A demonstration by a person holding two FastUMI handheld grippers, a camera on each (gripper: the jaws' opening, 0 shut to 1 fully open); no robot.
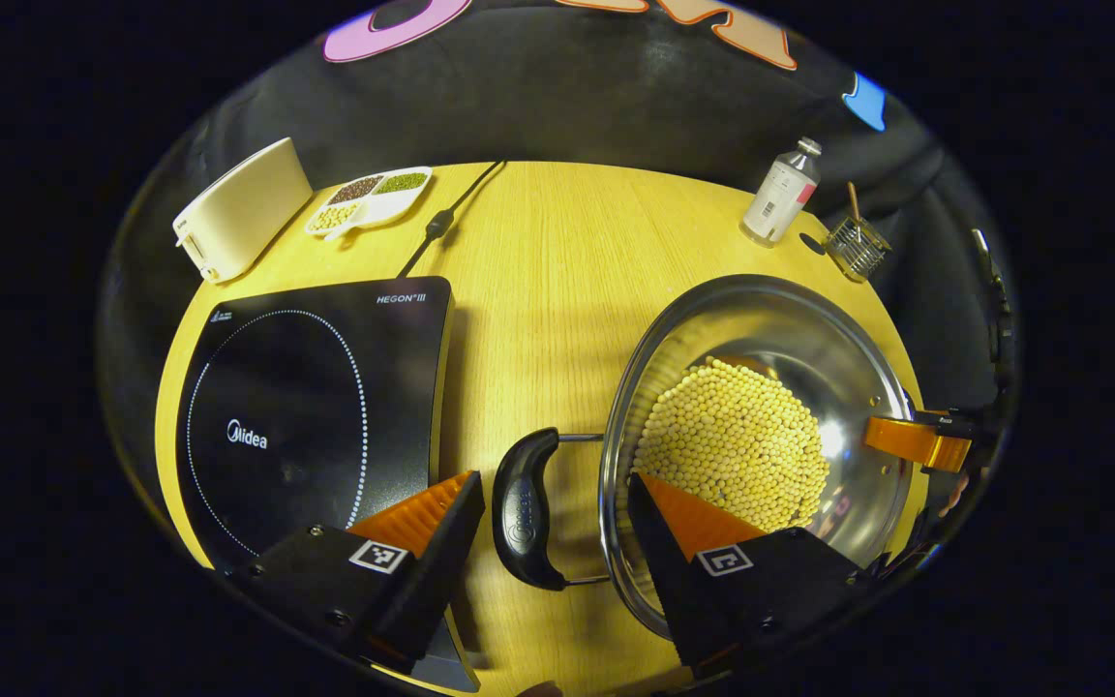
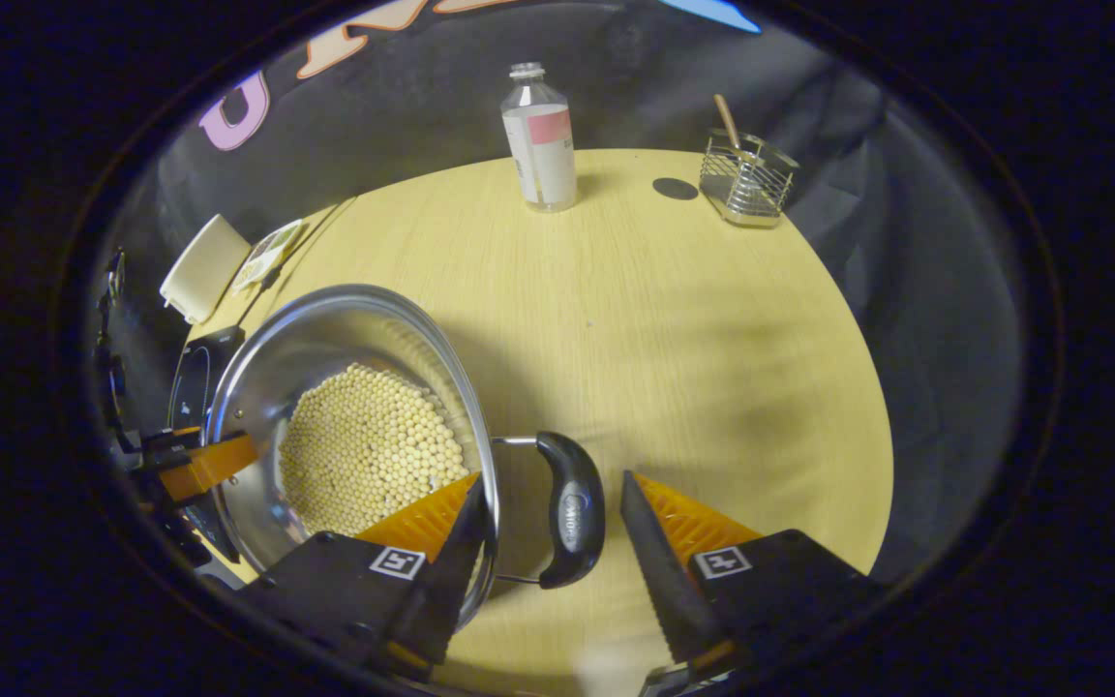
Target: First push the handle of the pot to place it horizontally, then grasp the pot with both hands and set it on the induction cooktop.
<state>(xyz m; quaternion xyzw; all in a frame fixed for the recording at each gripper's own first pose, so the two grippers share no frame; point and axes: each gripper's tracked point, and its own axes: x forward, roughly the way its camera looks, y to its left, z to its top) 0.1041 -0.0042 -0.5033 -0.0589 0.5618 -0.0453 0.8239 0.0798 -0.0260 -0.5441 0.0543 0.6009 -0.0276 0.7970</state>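
Pot [image 1: 761, 426], beans inside, lower right of left gripper view, handle [image 1: 527, 508] pointing frame-left toward cooktop [image 1: 316, 416]; we note left gripper [image 1: 557, 503] and right gripper [image 2: 550, 508] spread, each straddling a handle.

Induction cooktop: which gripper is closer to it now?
Left. The left gripper straddles the pot handle beside the cooktop; the right gripper straddles the opposite handle, across the pot.

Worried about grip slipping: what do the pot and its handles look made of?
The pot looks like polished steel: mirror-bright wall with reflections. Its handle grips seem glossy black plastic on thin metal wire loops; the shine suggests plastic, unconfirmed.
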